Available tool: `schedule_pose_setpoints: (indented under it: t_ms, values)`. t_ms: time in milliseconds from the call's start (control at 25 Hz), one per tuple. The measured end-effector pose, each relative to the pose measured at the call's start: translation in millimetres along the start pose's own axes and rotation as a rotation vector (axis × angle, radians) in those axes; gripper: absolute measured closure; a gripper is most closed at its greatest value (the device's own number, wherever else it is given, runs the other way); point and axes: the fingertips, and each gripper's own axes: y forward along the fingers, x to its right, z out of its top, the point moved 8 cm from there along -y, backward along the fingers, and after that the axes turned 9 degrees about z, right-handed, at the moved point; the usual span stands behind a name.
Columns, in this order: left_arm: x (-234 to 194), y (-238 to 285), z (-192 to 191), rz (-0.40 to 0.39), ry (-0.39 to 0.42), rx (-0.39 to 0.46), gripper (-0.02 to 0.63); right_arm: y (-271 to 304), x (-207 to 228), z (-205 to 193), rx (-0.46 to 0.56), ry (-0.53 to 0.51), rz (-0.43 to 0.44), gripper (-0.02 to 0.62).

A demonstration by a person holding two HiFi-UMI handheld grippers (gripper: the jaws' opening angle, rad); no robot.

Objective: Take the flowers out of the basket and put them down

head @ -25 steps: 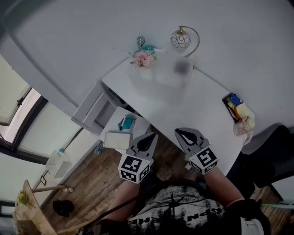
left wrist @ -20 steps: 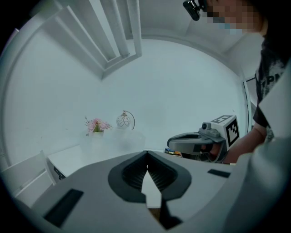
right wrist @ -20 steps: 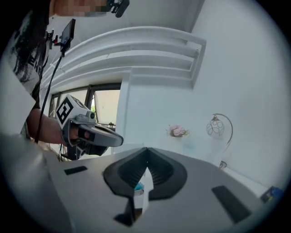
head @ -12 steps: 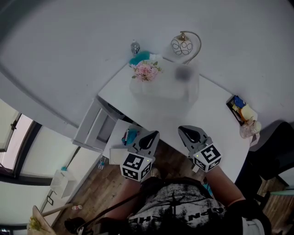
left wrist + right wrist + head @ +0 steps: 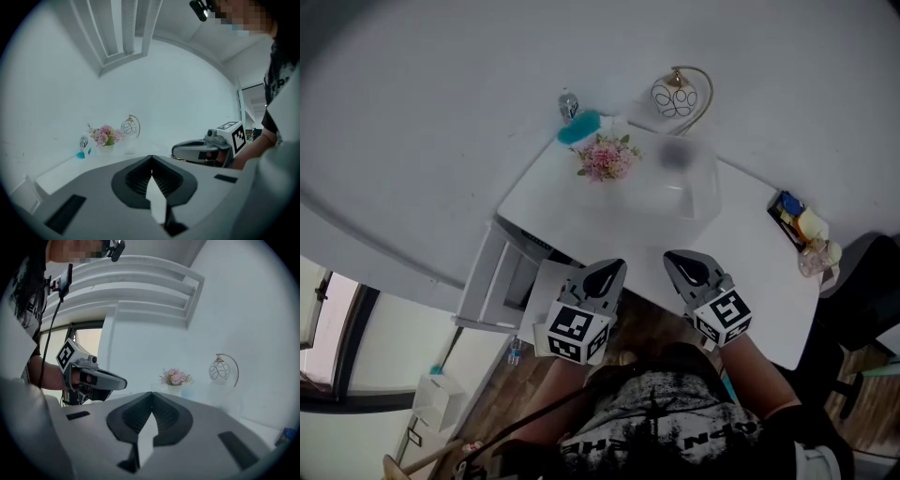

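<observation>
A bunch of pink flowers stands at the far left end of the white table, in a small pale holder whose make I cannot tell. Both grippers hang side by side at the table's near edge, well short of the flowers. My left gripper is shut and empty. My right gripper is shut with nothing in it. The left gripper view has the flowers far ahead beyond its closed tips. From the right gripper, the flowers are also distant.
A wire-globe lamp stands behind the flowers by the wall, with a teal object and a small bottle to their left. A tray of small items sits at the table's right end. A white drawer unit stands lower left.
The table has slid lower and nearer in the head view as the person came closer. Both grippers stay shut and side by side.
</observation>
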Motion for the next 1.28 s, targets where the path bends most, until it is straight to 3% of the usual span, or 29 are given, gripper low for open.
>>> schedule_pose_setpoints:
  t_ms: [600, 1280]
  values:
    - [-44, 34, 13, -0.019, -0.029, 0.019, 0.592, 41, 28, 27, -0.012, -0.047, -0.004, 0.580]
    - [-77, 82, 22, 0.018, -0.078, 0.014, 0.592, 88, 95, 60, -0.163, -0.097, 0.116, 0.580]
